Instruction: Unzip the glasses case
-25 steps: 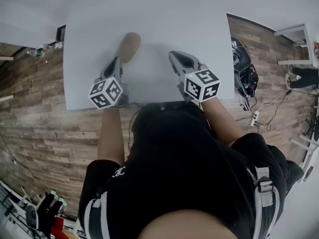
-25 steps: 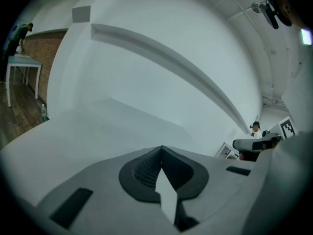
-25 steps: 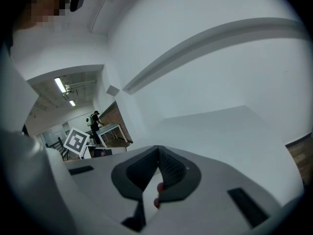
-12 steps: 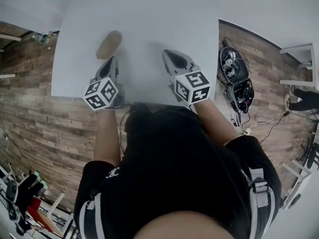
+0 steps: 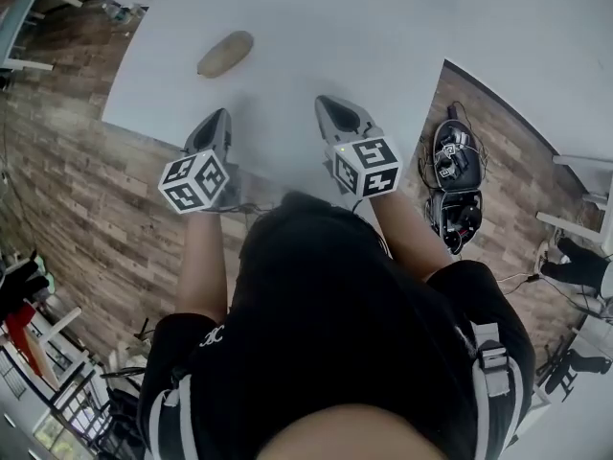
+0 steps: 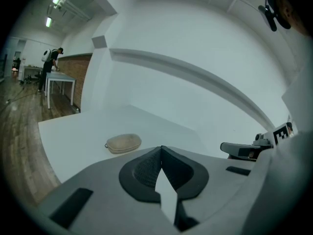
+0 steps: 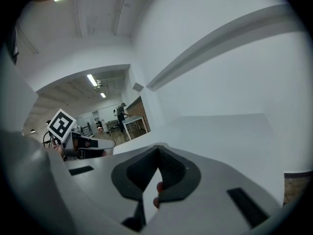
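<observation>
On the far left of the table (image 5: 306,46), we found the glasses case (image 5: 225,54) lying flat, lid down, well apart from both grippers. Left gripper (image 5: 221,116) and right gripper (image 5: 329,104) had jaws together, holding nothing. Whether its zip was undone, we could not tell. We read no brand or writing.
</observation>
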{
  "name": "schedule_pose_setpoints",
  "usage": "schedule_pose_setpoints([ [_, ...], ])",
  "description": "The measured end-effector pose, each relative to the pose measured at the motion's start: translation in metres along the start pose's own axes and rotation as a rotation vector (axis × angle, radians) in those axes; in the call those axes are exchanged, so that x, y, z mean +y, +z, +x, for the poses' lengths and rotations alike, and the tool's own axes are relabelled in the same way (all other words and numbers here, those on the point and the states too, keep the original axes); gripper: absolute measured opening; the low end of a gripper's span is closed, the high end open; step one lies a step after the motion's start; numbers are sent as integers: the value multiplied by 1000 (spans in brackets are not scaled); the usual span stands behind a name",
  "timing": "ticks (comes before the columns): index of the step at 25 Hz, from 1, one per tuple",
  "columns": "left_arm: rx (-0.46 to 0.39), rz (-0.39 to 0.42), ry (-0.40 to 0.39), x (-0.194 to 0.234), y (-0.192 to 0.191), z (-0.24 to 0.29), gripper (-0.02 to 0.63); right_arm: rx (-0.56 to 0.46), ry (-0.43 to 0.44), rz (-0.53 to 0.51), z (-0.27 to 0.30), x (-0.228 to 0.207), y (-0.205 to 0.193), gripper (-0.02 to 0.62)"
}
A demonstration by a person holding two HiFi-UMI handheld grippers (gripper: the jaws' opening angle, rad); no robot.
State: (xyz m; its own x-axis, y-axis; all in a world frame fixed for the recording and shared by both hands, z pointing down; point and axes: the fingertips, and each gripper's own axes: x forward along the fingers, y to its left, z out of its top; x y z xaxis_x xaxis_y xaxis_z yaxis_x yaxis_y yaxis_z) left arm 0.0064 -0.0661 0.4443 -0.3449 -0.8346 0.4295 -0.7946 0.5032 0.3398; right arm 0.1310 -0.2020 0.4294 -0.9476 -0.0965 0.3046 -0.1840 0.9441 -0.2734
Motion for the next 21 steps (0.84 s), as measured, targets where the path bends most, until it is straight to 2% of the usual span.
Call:
schedule_pose_setpoints([
  [5,10,-56,59,15,-21,-6,3,42,66,-17,21,3,-7,12],
  [11,17,-115,126,32,-36,-20,3,58,106,-16,32,15,-5,12],
  [21,20,-146,189,52,-46,-27,3,90,145,-34,53,22,-13,12],
])
